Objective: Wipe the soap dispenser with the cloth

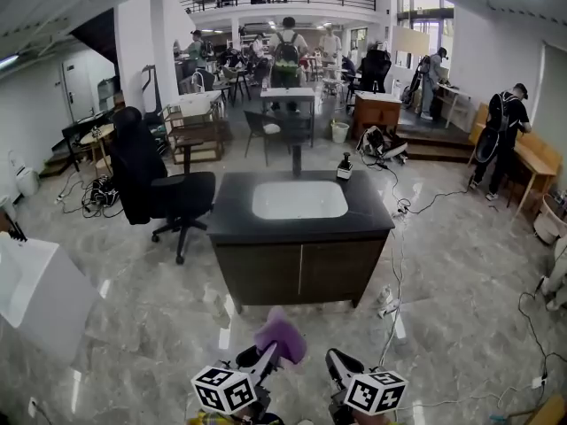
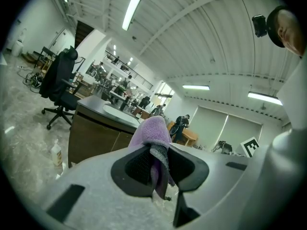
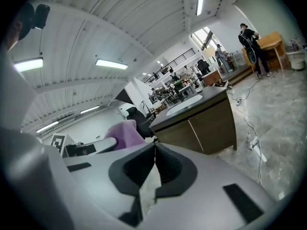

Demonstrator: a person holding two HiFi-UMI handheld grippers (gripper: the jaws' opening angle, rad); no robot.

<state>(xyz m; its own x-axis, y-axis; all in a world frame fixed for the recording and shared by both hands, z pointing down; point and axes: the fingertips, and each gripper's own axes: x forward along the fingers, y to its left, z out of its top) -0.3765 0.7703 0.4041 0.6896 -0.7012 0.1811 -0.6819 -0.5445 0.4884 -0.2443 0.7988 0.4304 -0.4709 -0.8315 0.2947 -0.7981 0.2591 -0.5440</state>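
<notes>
the left tongs (image 2: 156, 152) are pinching a purple cloth (image 2: 150, 131). a thick wad is bunched above the tips and a thinner tail hangs down between the pads. the right tongs (image 3: 154, 150) are pressed together with nothing in them. both are held low in front of the person, well apart from the dark sink worktop (image 1: 237, 226). the soap dispenser (image 1: 345, 166) stands upright at the far right corner of that worktop, behind the white basin (image 1: 299, 199) and close to the back edge.

the risks, as i judge them:

- the dispenser looks small and tall. with nothing steadying it, a sideways wipe could tip it or shove it off the back edge.
- the grip takes only a narrow fold of the cloth, so a dragging stroke may pull it loose.
- a reach from the front goes across the basin, where the hanging tail could snag on the dark tap (image 1: 296, 159).
- cables (image 1: 396, 264) trail over the floor by the cabinet's right side, a trip hazard on the way in.
</notes>
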